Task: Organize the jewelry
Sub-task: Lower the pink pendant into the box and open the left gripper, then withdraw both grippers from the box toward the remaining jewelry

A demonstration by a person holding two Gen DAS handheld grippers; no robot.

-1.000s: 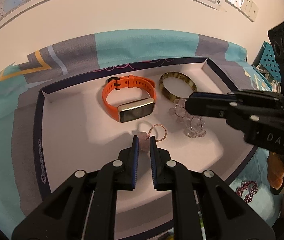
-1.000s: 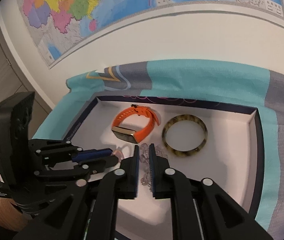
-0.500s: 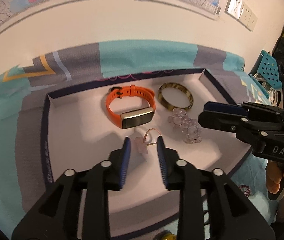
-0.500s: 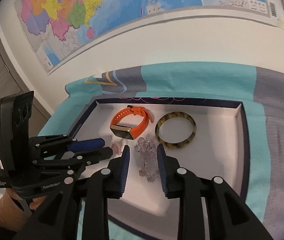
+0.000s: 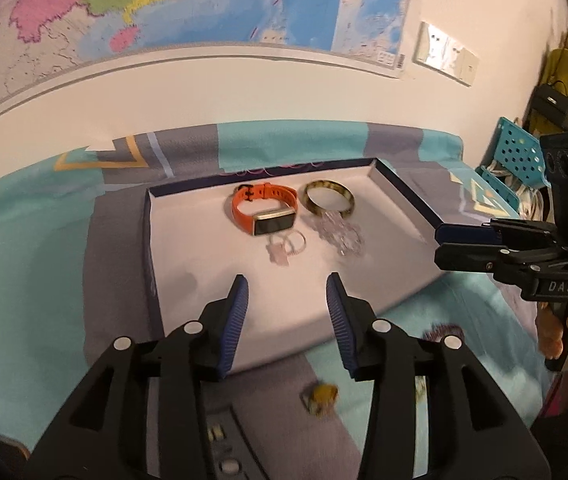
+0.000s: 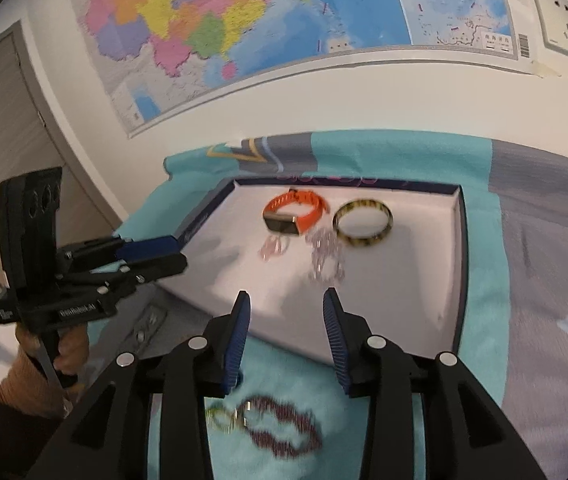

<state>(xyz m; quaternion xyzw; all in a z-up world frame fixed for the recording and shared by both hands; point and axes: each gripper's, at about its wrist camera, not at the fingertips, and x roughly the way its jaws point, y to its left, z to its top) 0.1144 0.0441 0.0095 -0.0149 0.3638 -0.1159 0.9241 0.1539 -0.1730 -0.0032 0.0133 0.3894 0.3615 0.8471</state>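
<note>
1. Left tool [image 5: 287, 296]: blue-padded fingers spread wide apart, holding nothing, positioned above the near edge of the tray [image 5: 188, 264].
2. Right tool [image 6: 284, 312]: fingers likewise spread apart and empty, above the near edge of the tray [image 6: 424, 280].
3. The tray is shallow, white inside with a dark rim, and rests on a teal-and-grey cloth [image 5: 36, 280] covering the desk.
4. Tray contents, far half:
   - orange watch [image 5: 264, 209], on its edge, screen facing the near side;
   - tortoiseshell bangle [image 5: 329, 198], just beside the watch on the right;
   - clear bead bracelet [image 5: 338, 232], touching the bangle's near side;
   - pink ring chain [image 5: 286, 249], just in front of the watch.
5. Outside the tray, on the cloth at the near side: a dark red beaded bracelet [image 6: 284, 428] and a small gold piece [image 5: 320, 398]; both are blurred.
6. A map [image 6: 244, 28] hangs on the wall behind the desk.
</note>
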